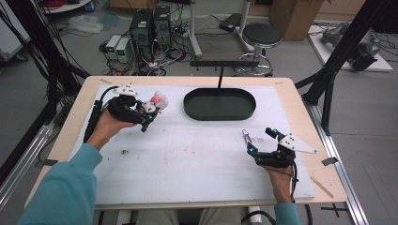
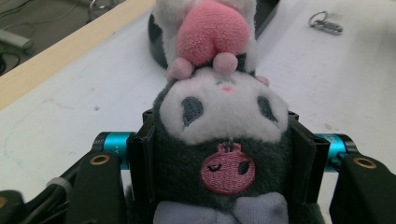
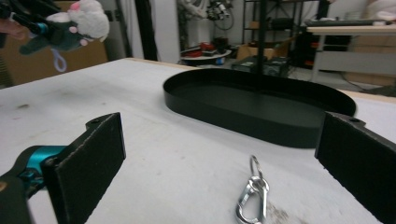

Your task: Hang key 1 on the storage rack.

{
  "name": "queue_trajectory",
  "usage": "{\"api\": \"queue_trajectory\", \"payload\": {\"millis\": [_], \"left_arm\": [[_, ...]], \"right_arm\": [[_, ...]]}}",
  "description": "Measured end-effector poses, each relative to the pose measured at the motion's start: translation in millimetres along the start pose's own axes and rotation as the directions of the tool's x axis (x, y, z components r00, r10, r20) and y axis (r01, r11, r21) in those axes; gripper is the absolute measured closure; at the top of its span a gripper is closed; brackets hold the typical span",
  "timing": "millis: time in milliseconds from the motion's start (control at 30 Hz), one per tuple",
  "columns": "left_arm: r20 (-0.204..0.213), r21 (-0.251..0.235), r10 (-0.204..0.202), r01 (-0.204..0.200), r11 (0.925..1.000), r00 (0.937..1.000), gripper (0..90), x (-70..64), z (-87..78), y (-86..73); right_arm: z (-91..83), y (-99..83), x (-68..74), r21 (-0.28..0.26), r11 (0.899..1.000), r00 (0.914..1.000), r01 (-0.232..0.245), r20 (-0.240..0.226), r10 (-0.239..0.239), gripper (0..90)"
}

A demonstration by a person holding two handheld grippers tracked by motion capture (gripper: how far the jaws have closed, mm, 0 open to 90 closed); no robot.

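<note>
Up close, left claw (image 2: 224,154) pinches plush toy (image 2: 224,116); right claw (image 3: 224,158) spread around carabiner (image 3: 252,196)

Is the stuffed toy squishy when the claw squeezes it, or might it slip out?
The plush toy probably squashes easily: the left gripper has its jaws pressed into the fuzzy body, which bulges around them. It looks light, held off the white mat by that pinch alone. Slipping seems unlikely, since the fabric looks soft and grippy.
</note>
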State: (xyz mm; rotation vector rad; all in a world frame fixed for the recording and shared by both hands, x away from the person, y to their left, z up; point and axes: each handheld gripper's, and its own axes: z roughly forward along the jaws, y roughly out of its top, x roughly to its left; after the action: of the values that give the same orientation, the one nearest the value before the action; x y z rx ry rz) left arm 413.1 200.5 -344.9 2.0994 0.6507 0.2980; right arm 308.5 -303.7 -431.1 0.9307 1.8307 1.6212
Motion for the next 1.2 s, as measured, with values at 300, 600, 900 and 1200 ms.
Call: {"api": "queue_trajectory", "payload": {"millis": [300, 600, 900, 1200], "left_arm": [[0.076, -0.044, 0.041, -0.038, 0.9983, 0.9963, 39.4, -21.6, -0.8, 1.5], [0.131, -0.090, 0.076, -0.064, 0.9939, 0.9885, 39.2, -35.7, 2.1, 7.3], [0.174, -0.103, 0.091, -0.074, 0.9919, 0.9805, 39.2, -43.6, 7.6, 11.8], [0.213, -0.120, 0.124, -0.100, 0.9877, 0.9692, 39.2, -55.1, 15.1, 21.3]], "right_arm": [[15.2, 41.6, 1.6, 0.038, 0.998, 0.9871, 0.043, -0.156, -0.037, 1.0], [35.9, 76.6, 4.1, 0.066, 0.994, 0.9530, 0.084, -0.297, -0.060, 1.0], [57.2, 101.8, 10.2, 0.106, 0.984, 0.9027, 0.146, -0.421, -0.088, 1.0], [71.6, 114.8, 12.3, 0.126, 0.978, 0.8674, 0.165, -0.491, -0.083, 1.0]]}}
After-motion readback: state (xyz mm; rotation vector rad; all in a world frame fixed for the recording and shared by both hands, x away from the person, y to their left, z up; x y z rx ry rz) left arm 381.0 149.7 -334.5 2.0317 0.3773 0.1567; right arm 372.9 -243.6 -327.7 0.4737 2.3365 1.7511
